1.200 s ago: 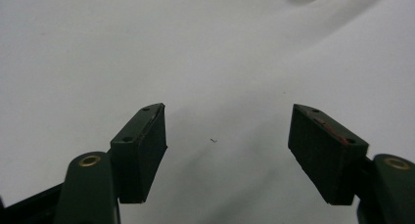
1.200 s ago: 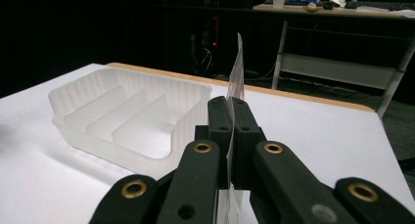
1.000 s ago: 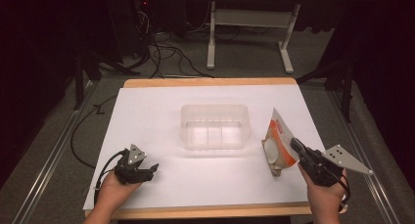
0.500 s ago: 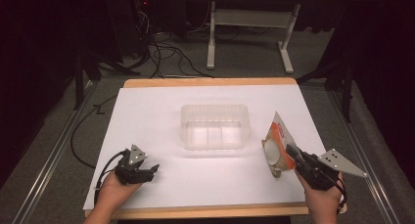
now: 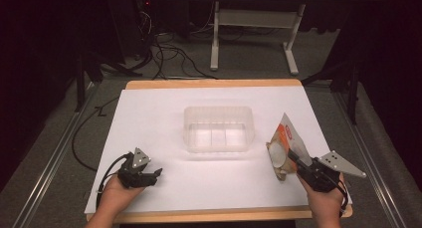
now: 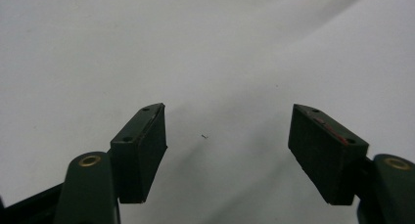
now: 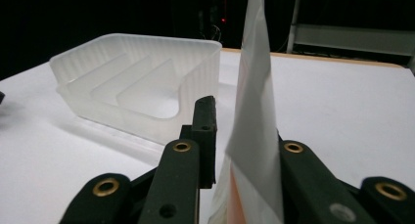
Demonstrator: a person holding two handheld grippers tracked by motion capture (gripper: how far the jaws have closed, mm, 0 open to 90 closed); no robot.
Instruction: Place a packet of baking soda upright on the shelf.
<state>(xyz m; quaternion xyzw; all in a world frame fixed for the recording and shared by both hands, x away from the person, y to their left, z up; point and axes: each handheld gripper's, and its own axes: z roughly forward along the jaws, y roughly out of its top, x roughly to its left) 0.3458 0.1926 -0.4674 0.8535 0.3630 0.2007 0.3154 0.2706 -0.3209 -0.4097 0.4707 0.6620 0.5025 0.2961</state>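
Right gripper (image 5: 293,161) lower now, fingers just loosening around upright pouch (image 5: 284,146); left gripper (image 5: 149,174) empty, wide.

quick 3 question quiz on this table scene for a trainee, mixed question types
1. What stands between the jaws of the right gripper? A: a packet. B: a cup. C: nothing.
2. True or false: the clear tray in the middle of the table is empty.
3. Fill in: the left gripper has its jaws ___ over the bare white table.

Key
1. A. The jaws have just been opening, and one pad stands off the packet.
2. True.
3. Open.
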